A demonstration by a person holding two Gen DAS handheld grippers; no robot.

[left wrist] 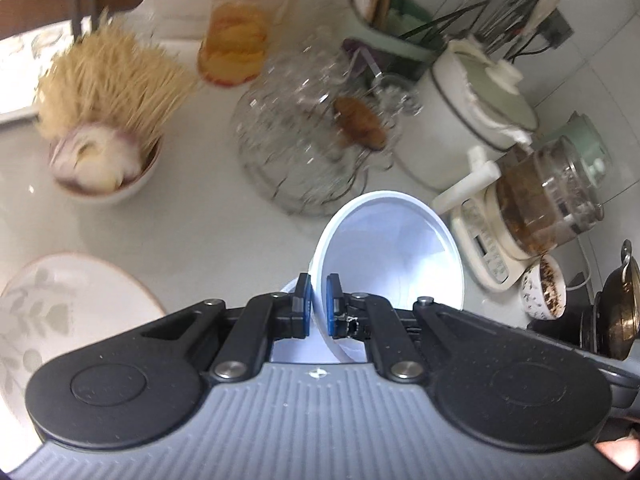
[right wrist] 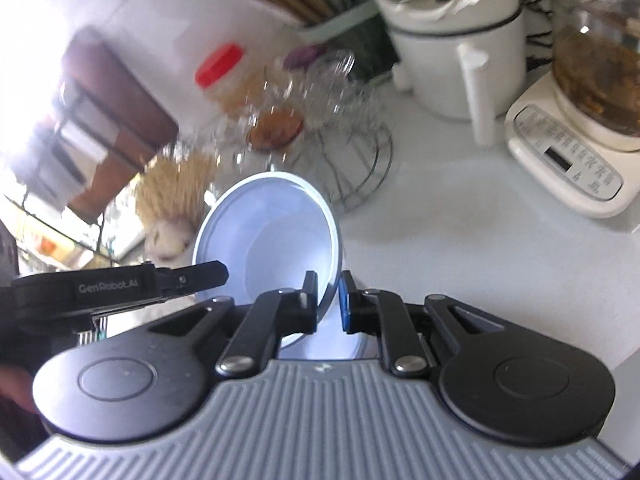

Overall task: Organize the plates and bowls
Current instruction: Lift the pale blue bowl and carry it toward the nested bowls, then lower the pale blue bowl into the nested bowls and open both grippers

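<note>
Left wrist view: our left gripper (left wrist: 318, 306) pinches a white bowl (left wrist: 390, 256) mid-frame above the desk (left wrist: 192, 216); our right gripper (right wrist: 328, 304) pinches its opposite rim. Pulling apart could drop it onto the glassware (left wrist: 296, 140).

Only one readable text: "GenRobot_AI", light lettering on the black body of the left gripper (right wrist: 208, 276), seen side-on at the left edge of the right wrist view. The white kettle base (right wrist: 568, 168) has a control panel with rows of small printed button labels and a dark display window, but the characters are too small and blurred to read. Left wrist view: same panel, also unreadable.
</note>
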